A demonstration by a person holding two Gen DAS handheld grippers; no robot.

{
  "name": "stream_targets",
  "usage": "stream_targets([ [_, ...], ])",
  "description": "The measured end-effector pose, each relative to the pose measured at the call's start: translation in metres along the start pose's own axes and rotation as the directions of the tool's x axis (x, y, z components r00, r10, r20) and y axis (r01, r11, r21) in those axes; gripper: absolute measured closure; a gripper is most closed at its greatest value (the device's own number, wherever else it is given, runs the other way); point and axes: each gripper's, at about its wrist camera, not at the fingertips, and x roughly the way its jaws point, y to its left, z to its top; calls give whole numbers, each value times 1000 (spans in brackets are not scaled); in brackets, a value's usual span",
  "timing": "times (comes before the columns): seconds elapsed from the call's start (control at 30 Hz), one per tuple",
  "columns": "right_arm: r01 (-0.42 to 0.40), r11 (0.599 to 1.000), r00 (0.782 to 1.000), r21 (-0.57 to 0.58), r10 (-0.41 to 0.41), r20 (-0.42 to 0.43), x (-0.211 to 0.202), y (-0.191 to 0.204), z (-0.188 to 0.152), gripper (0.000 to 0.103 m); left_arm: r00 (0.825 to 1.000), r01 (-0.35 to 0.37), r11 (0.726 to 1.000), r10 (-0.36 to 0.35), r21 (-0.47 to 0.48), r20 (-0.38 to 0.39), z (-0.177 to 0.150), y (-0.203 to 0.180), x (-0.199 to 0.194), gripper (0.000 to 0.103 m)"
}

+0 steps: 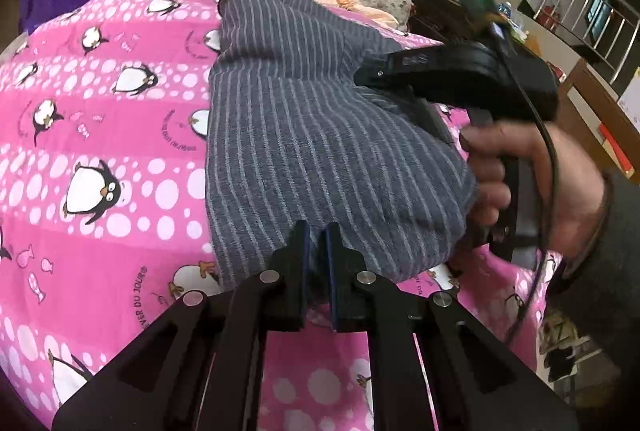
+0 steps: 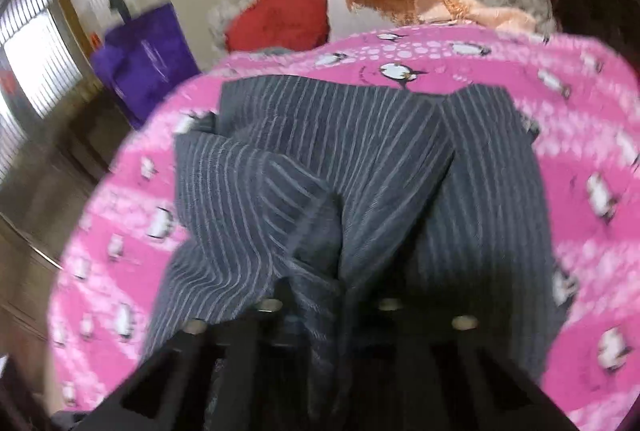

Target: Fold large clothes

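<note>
Grey striped garment (image 1: pixel 320 135): on pink penguin bedspread (image 1: pixel 100 135), already doubled into thick layers, outline uneven. Left gripper (image 1: pixel 318 251): fingers nearly together, pinching near edge of cloth. Right gripper (image 2: pixel 332 295): buried under bunched fabric, seemingly carrying a fold; closure impossible to tell. Judged midway: final fold and flattening outstanding.
</note>
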Motion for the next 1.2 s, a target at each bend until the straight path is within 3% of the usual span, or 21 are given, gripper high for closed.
stream_targets([
  [0.17,153,974,988,-169,-151,27,-37,8,25,97,995,51,998,-47,-42,87,5,4,-26,98],
  [0.33,209,941,972,-268,-230,-51,-49,-22,36,98,989,81,996,-74,-49,130,10,1,-37,98],
  [0.53,258,942,950,-212,-288,-123,-24,-78,29,98,991,35,996,-24,-80,133,10,8,-40,94],
  [0.6,193,969,961,-156,-219,-168,-9,-94,17,97,993,33,993,-19,-116,116,11,15,-36,94],
  [0.67,151,983,975,-105,-165,-145,-12,-102,12,97,994,38,993,-26,-115,105,16,13,-32,94],
  [0.8,28,1000,992,8,-27,-124,-42,-115,14,96,992,87,996,-85,-12,88,29,-16,-27,92],
  [0.83,5,1000,995,10,-4,-103,-55,-113,15,94,994,98,995,-99,16,46,29,-23,-18,83],
  [0.9,20,999,998,-35,-22,-56,-87,-103,14,92,995,89,995,-86,43,-57,23,-29,6,83],
  [0.97,44,993,999,-112,-47,-21,-114,-85,9,92,986,123,992,-119,29,-119,15,-27,21,83],
  [1.1,-28,966,1000,-259,23,-22,-150,-31,-19,92,981,165,986,-165,-7,-105,4,-23,22,83],
  [1.2,-90,959,995,-271,76,-63,-145,-1,-49,92,980,177,984,-175,11,-96,2,-27,9,83],
])
